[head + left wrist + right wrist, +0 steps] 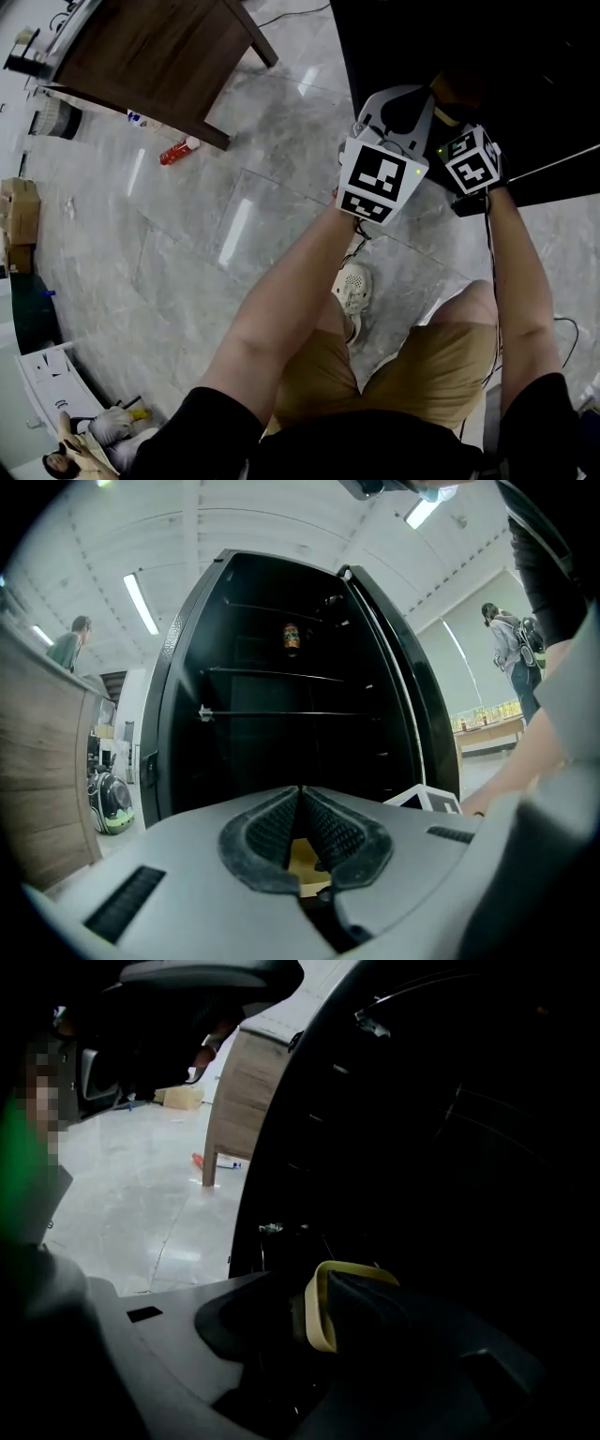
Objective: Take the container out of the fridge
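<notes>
Gaping fridge (253, 742), container (291, 637) high inside

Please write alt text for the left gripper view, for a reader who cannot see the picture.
An open black fridge stands ahead, with one small container on an upper shelf inside. In the foreground, the left hand-held gripper has its jaws together, with nothing between them. A wooden table is at the left edge.

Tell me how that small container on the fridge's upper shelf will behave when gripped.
The container stands upright, taller than wide, so a nudge may tip it. It looks small, so probably light. It seems round-bodied, so it might roll if toppled.
</notes>
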Demonstrator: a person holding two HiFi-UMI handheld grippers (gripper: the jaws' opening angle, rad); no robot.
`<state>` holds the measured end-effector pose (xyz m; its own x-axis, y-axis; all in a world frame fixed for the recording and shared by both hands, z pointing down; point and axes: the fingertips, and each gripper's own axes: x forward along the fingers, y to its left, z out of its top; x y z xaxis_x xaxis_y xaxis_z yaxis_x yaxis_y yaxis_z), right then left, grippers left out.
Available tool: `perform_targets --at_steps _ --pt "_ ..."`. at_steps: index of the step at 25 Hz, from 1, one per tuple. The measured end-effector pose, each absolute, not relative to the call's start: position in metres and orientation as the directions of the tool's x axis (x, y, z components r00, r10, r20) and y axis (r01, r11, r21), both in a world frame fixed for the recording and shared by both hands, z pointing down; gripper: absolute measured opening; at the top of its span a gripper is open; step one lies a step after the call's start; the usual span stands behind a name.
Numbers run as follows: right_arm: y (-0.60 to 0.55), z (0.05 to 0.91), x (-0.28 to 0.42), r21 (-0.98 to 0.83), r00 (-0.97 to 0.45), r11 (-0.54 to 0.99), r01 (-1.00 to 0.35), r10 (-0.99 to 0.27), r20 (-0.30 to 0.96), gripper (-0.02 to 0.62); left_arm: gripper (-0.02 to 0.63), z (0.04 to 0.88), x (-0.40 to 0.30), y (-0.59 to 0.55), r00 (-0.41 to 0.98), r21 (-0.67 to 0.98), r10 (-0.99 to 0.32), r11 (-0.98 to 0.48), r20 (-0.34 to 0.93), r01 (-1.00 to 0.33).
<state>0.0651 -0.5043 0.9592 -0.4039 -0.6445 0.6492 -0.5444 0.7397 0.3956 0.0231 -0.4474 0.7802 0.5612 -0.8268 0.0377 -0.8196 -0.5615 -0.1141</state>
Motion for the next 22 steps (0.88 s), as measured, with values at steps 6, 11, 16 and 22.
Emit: perform_targets --at_steps 6,11,16,22 --pt "-0.521 0.988 0.070 0.337 -0.334 0.783 -0.523 -0.552 0.764 0.169 0.025 0.776 0.021 -0.454 0.549 -0.127 -0.835 -0.547 0.028 -0.827" --pt "-0.527 1.011 0.070 0.254 -0.306 0.835 -0.488 -0.436 0.847 0.169 0.025 0.778 0.004 -0.462 0.518 -0.099 -0.855 -0.519 0.032 -0.849" --pt "-0.516 1.042 0.066 0.116 -0.301 0.862 -0.493 -0.295 0.907 0.167 0.025 0.773 -0.005 -0.465 0.500 -0.105 -0.866 -0.498 0.015 -0.861" --pt "-0.548 1.034 0.082 0.366 -0.156 0.876 -0.313 -0.427 0.891 0.042 0.025 0.769 -0.011 -0.467 0.480 -0.114 -0.877 -0.478 0.007 -0.871"
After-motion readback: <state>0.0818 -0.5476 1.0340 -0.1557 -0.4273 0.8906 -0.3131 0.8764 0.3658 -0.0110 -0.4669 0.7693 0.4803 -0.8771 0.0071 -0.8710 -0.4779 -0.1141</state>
